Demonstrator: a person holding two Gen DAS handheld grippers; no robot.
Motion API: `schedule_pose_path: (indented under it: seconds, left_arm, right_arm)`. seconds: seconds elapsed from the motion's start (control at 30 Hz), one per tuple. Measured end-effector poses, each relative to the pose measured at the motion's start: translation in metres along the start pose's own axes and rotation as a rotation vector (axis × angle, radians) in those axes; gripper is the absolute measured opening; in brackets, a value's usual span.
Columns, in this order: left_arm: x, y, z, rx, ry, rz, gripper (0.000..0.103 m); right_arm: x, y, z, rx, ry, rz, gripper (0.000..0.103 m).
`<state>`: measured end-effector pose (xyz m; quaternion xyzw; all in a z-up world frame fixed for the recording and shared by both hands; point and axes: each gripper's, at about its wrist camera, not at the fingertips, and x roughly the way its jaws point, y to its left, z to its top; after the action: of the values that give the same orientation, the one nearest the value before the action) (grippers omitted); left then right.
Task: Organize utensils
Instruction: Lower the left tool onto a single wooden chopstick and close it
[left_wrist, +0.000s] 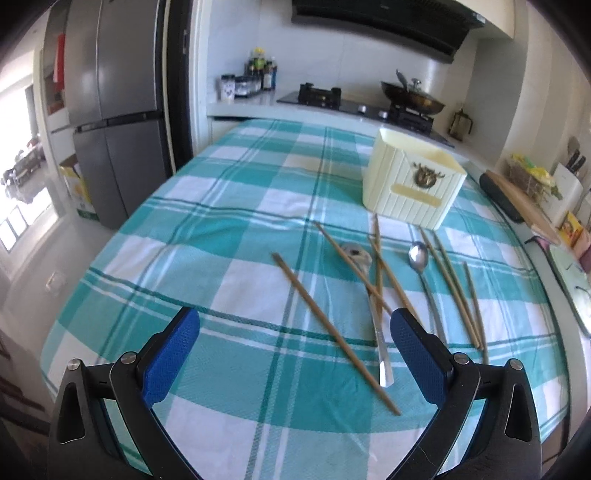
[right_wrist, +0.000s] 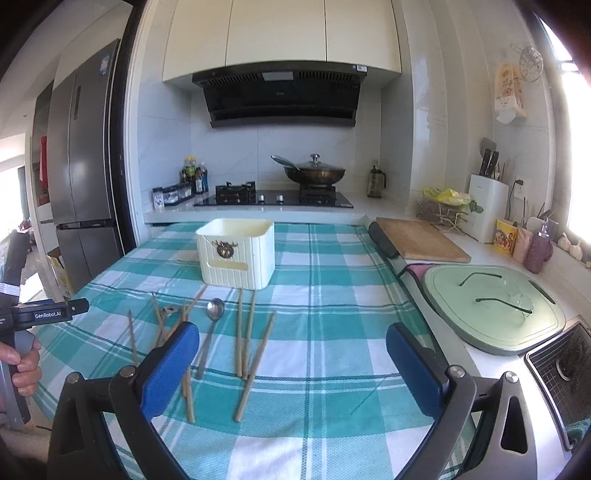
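- On a checked tablecloth (left_wrist: 229, 236), the left gripper (left_wrist: 295, 354) hangs above the near edge with its blue fingers (left_wrist: 171, 356) spread wide and nothing between them.
- Ahead of it, chopsticks (left_wrist: 332, 325) lie scattered and crossed, one pair over a spoon (left_wrist: 373, 306); a second spoon (left_wrist: 419, 258) rests to their right among more sticks.
- Behind the spread stands the cream holder (left_wrist: 410, 184), upright; no utensil shows above its rim, so sorting appears not yet begun.
- At right, the right gripper (right_wrist: 293, 363) is equally wide open and empty, over bare cloth just beside the nearest chopstick (right_wrist: 255, 369).
- Every utensil is left to gather.
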<state>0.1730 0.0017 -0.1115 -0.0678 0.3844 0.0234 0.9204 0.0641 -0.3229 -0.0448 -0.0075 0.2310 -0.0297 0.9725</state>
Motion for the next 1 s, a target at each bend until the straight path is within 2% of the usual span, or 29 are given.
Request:
schedule_pose_path:
  seconds: [0.17,0.37,0.5,0.7,0.87,1.0]
  left_arm:
    - [0.044,-0.004,0.001,-0.01,0.074,0.057,0.103]
    - [0.083,-0.004,0.002,-0.078,0.144,0.106,0.103]
    - [0.101,-0.011,-0.001,-0.059,0.162,0.161,0.103]
    - [0.114,-0.016,-0.013,-0.022,0.191,0.197,0.102]
    - [0.11,-0.012,-0.017,0.002,0.183,0.187,0.103]
    - [0.103,-0.004,-0.021,0.056,0.193,0.161,0.103]
  right_arm:
    - [0.06,-0.013,-0.018,-0.015,0.193,-0.012,0.103]
    - [0.122,-0.01,-0.032,-0.006,0.318,0.063,0.103]
    - [0.162,-0.005,-0.032,0.005,0.37,0.081,0.103]
    - [0.22,0.003,-0.035,0.011,0.442,0.038,0.103]
    - [0.24,0.022,-0.043,-0.024,0.483,0.045,0.102]
    - [0.241,0.024,-0.05,-0.068,0.505,-0.015,0.102]
